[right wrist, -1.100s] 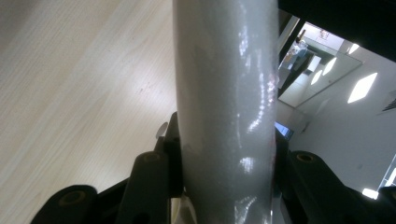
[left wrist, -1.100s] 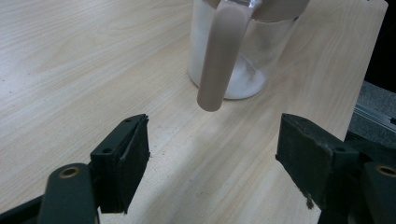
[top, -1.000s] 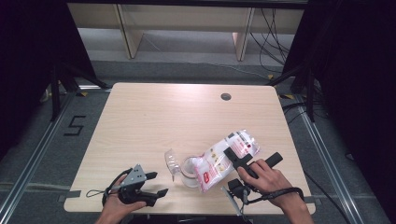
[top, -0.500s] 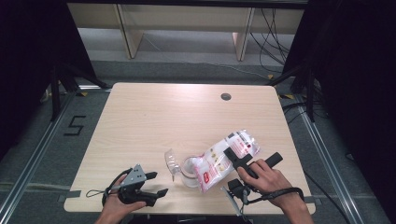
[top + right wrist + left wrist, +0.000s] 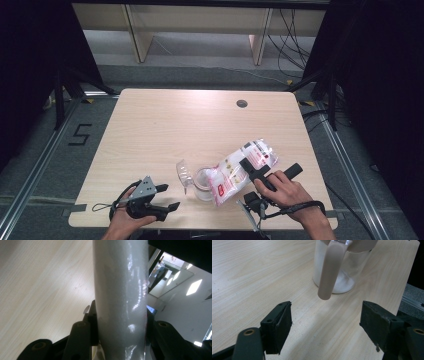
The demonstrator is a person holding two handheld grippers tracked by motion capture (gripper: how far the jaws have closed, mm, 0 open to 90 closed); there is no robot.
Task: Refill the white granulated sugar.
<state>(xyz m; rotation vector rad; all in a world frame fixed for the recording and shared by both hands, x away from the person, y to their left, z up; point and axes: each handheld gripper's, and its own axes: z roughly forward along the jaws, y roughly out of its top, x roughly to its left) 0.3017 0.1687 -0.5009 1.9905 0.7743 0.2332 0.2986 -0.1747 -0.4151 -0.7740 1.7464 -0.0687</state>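
Plastic bag point(image 5: 235, 172) w/ red-and-white print and white powder inside is clamped between the right gripper's point(image 5: 260, 172) jaws, tilted so its lower end sits over the mouth of the glass jar point(image 5: 202, 184) at the desk's point(image 5: 165, 125) near edge. Right gripper view: jaws pressed on both sides of the bag point(image 5: 120, 295), pale and glossy up close. Jar stands upright on the desk, some white powder in the bottom; its clear hinged lid point(image 5: 184, 172) is flipped open to the left. Left gripper point(image 5: 162, 197) rests near the desk's front-left corner, apart from the jar, jaws wide open w/ nothing between them; left gripper view looks at the jar point(image 5: 342, 272) just ahead.
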